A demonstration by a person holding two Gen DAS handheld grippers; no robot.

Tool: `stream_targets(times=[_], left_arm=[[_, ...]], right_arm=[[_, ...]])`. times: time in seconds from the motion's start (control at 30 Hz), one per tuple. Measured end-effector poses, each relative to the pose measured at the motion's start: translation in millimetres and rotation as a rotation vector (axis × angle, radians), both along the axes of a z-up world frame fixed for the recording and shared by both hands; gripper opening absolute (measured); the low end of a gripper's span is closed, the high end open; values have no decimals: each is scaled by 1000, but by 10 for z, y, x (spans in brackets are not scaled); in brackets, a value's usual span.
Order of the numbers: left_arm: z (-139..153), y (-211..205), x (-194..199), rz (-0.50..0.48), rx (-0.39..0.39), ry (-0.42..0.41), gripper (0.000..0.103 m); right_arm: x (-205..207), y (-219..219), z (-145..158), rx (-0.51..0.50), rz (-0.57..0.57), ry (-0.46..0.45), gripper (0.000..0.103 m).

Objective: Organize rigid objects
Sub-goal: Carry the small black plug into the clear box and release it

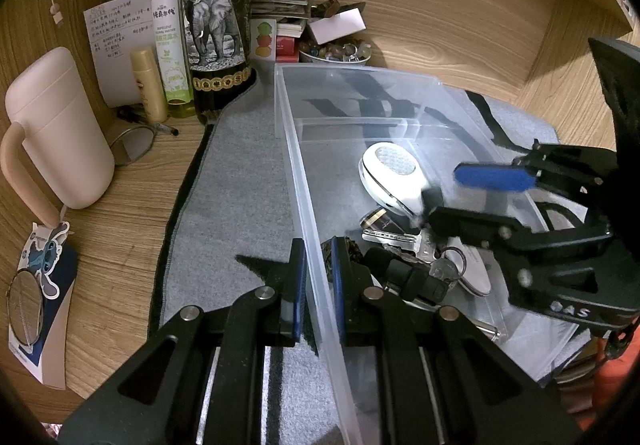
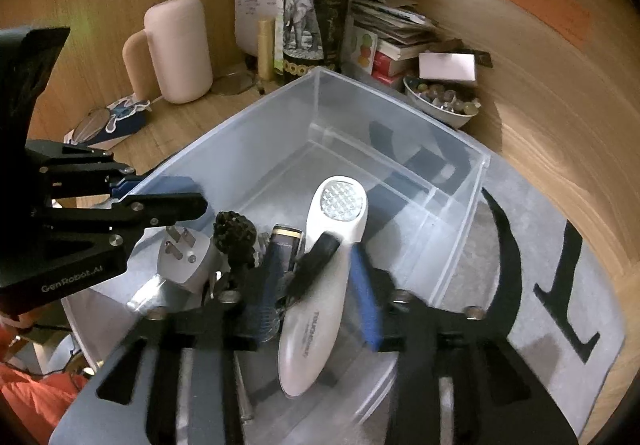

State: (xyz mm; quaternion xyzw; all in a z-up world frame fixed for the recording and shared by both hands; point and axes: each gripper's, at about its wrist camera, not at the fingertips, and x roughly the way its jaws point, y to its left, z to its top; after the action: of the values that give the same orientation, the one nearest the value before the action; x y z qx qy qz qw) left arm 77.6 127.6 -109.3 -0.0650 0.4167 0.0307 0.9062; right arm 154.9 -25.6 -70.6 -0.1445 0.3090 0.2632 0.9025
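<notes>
A clear plastic bin (image 1: pixel 304 181) (image 2: pixel 280 133) sits on a grey mat. My left gripper (image 1: pixel 318 265) is shut on the bin's left wall, one finger each side; it shows at the left of the right wrist view (image 2: pixel 160 197). My right gripper (image 2: pixel 320 265) (image 1: pixel 460 193) is open around a white handheld device (image 2: pixel 320 285) (image 1: pixel 394 173) that lies in the bin; its pads stand apart from the handle. A white plug adapter (image 2: pixel 184 257), a dark lumpy object (image 2: pixel 234 235), a black tube (image 2: pixel 284 241) and keys (image 1: pixel 400 237) also lie in the bin.
A dark elephant-label bottle (image 1: pixel 216 25) (image 2: pixel 312 13), a green spray bottle (image 1: pixel 170 37), a pink jug (image 1: pixel 60 125) (image 2: pixel 176 49), papers, books and a bowl of beads (image 1: pixel 336 53) (image 2: pixel 444 101) crowd the wooden desk behind the bin. A round mirror (image 1: pixel 24 309) lies left.
</notes>
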Motion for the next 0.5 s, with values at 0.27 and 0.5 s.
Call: stream_targets(times=[0.27, 0.5], left_arm=[[51, -29, -25, 16, 17, -13, 15], [176, 4, -100, 53, 31, -46, 39]], right_arm=[[-119, -110, 123, 36, -28, -70, 70], [-242, -229, 197, 68, -51, -107, 78]])
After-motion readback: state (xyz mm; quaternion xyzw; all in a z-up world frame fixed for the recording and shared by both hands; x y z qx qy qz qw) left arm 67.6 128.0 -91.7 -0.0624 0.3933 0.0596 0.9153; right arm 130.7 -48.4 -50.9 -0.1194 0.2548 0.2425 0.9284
